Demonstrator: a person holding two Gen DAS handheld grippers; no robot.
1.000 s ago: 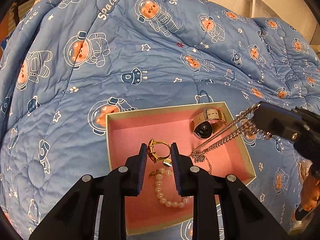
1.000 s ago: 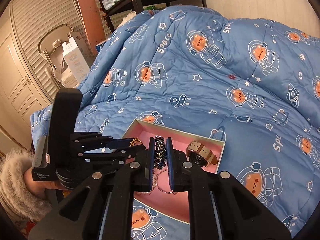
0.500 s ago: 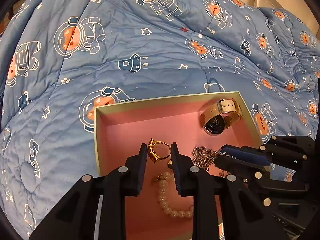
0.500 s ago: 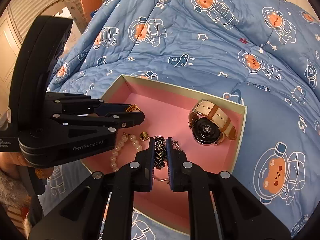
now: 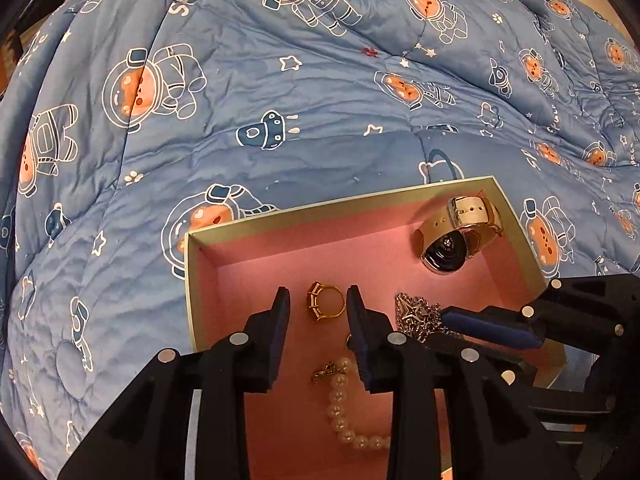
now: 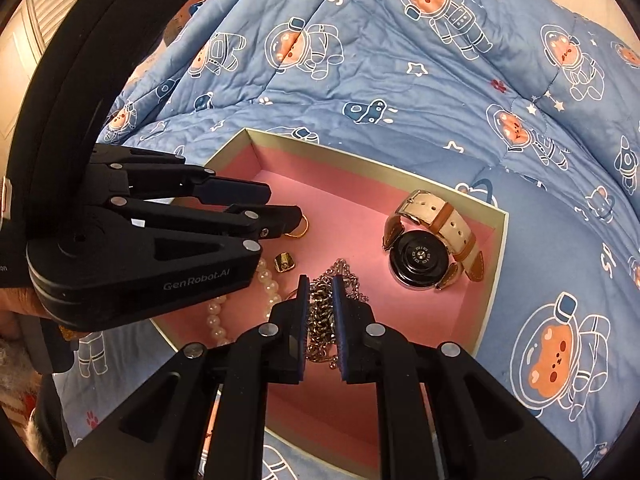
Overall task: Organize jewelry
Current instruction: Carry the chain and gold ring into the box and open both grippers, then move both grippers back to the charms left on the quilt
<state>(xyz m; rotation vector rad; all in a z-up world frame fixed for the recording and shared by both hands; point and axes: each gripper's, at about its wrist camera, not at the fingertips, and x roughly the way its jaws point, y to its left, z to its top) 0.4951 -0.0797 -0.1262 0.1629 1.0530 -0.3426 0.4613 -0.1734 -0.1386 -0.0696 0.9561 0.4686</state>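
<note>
In the pink-lined box (image 5: 192, 280) on the bed's blue quilt (image 5: 280, 120), the left gripper (image 5: 316, 308) is opening, its fingers either side of the gold ring (image 5: 326, 302) (not pressing it). The right gripper (image 6: 320, 308) is clamped on the silver chain (image 6: 320, 312); the watch (image 6: 420, 256) lies in the box's far right corner.

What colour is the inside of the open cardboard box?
Pink; the open cardboard box lining shows best in the right wrist view.
</note>
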